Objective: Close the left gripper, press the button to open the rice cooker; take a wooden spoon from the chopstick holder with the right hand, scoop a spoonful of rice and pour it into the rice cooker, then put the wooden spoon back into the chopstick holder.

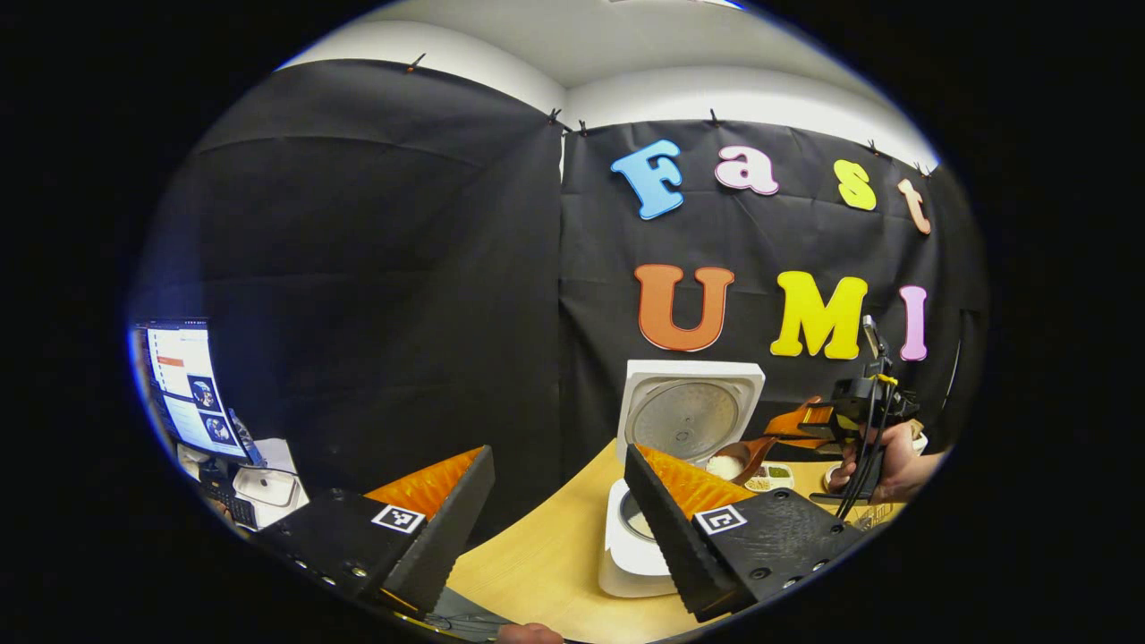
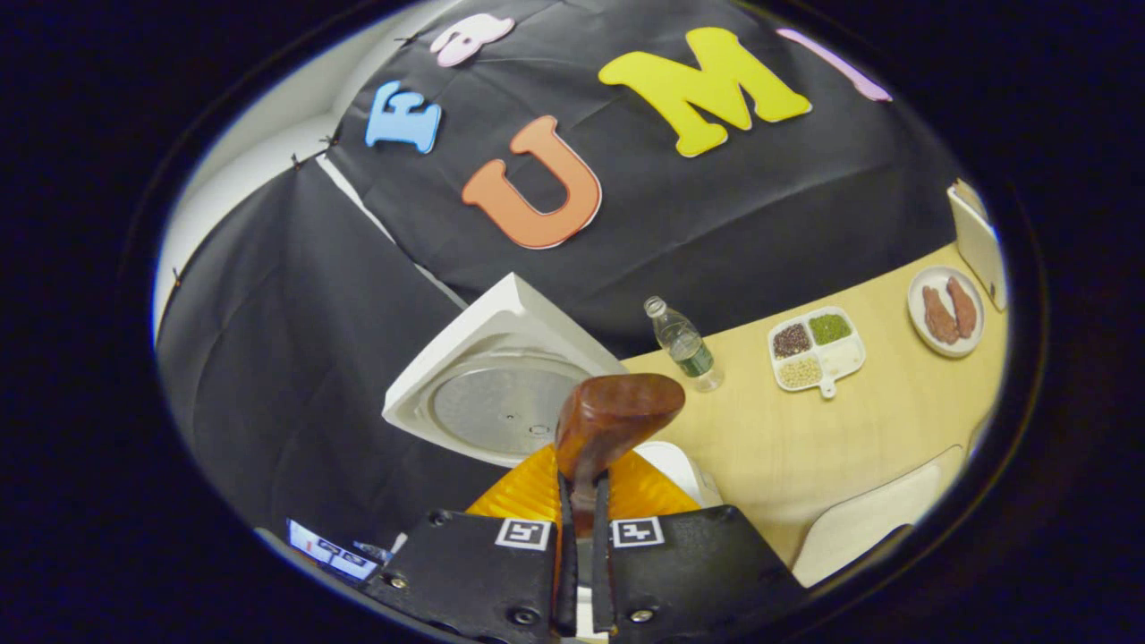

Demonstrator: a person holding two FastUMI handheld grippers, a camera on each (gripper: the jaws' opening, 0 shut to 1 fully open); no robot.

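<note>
— Over the rice cooker (image 1: 646, 537), frame centre, my right gripper (image 2: 583, 528) clamps the wooden spoon (image 2: 615, 416) so rice (image 1: 725, 466) pours inside.
— Left gripper (image 1: 555, 528)?
— Spread wide, parked low, clear.

Rice cooker (image 1: 635, 537) pot mostly behind the left tool (image 1: 559, 519)

We see a light wooden table (image 2: 805, 447). On it stand the open rice cooker (image 1: 631, 546) at nine o'clock, a water bottle (image 2: 684, 344) beside it, a divided grain tray (image 2: 814, 349) and a plate of sausages (image 2: 945, 310) toward two o'clock.
</note>
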